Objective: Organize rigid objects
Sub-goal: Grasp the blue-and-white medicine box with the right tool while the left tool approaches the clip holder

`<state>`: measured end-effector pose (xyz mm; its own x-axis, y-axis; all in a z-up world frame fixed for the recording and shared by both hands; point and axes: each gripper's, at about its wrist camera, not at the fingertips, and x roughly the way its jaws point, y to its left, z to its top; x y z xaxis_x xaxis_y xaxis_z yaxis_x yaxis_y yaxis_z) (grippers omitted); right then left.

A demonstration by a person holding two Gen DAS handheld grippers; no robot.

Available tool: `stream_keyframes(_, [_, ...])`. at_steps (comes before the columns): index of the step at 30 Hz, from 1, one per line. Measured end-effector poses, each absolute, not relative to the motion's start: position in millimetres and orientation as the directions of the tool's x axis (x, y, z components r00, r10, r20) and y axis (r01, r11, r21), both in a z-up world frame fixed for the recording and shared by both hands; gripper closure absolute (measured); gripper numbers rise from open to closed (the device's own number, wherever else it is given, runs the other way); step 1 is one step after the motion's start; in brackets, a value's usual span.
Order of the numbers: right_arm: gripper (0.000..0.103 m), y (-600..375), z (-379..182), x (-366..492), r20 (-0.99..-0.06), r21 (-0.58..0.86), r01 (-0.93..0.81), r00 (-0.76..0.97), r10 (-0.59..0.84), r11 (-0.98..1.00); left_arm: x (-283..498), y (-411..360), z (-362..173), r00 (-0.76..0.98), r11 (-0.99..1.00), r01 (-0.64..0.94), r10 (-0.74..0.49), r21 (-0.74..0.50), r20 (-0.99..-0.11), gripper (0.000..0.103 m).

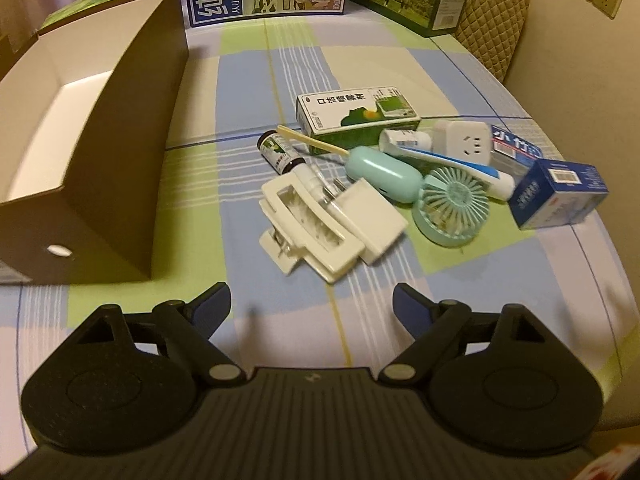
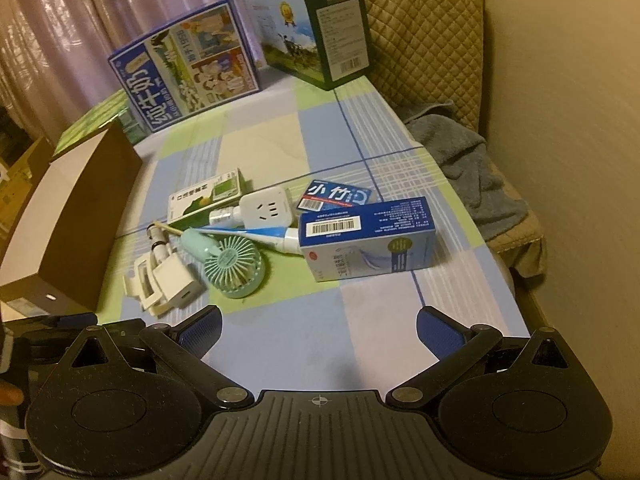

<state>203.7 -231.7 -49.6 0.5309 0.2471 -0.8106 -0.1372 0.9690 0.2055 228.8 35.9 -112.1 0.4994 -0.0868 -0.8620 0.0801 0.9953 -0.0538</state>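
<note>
A heap of small items lies mid-table: a white hair claw clip, a white charger block, a mint hand fan, a dark spray bottle, a green-white medicine box, a toothpaste tube, a white socket adapter and blue boxes. An open brown cardboard box stands at the left. My left gripper is open, empty, just short of the clip. My right gripper is open, empty, in front of the fan and large blue box.
Two big milk cartons stand at the far end of the checked tablecloth. A quilted chair with a grey towel sits beyond the table's right edge. Curtains hang at the back left.
</note>
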Motion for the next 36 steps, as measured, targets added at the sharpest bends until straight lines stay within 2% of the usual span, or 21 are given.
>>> stream_keyframes(12, [0.002,-238.6,-56.9,220.3,-0.829,0.174,-0.071,0.527,0.185,0.982,260.1,45.2,-138.4,0.509,0.996,0.054,-0.091,-0.074,-0.856,0.019])
stream_keyframes(20, [0.002,-243.1,-60.9,234.0,-0.833,0.146,-0.051,0.532,0.151,0.988,259.6,67.1,-147.6,0.477,0.999,0.022,-0.031,-0.024,-0.878,0.022])
stream_keyframes(23, [0.002,-244.3,-58.8,240.4,-0.82,0.105,-0.09,0.556,0.137,0.99,254.3,78.6,-146.4,0.459,0.999,0.013,-0.046,-0.045,-0.887,0.026])
stream_keyframes(30, [0.002,-253.2,-60.9,274.2,-0.763,0.031,-0.232,0.622,0.173,0.972,245.1,78.8,-131.8,0.491,0.995,0.022,-0.093,-0.095,-0.866,0.026])
stream_keyframes(33, [0.015,-257.7,-71.4,296.1,-0.768,0.067,-0.297,0.595,0.239,0.953,240.7,81.2,-129.0,0.497,0.995,-0.006,-0.081,-0.096,-0.864,0.026])
stream_keyframes(36, [0.016,-261.4,-80.6,314.7,-0.767,0.119,-0.422,0.536,0.353,0.899,232.3,88.9,-128.4,0.496,0.993,-0.069,-0.049,-0.096,-0.867,0.026])
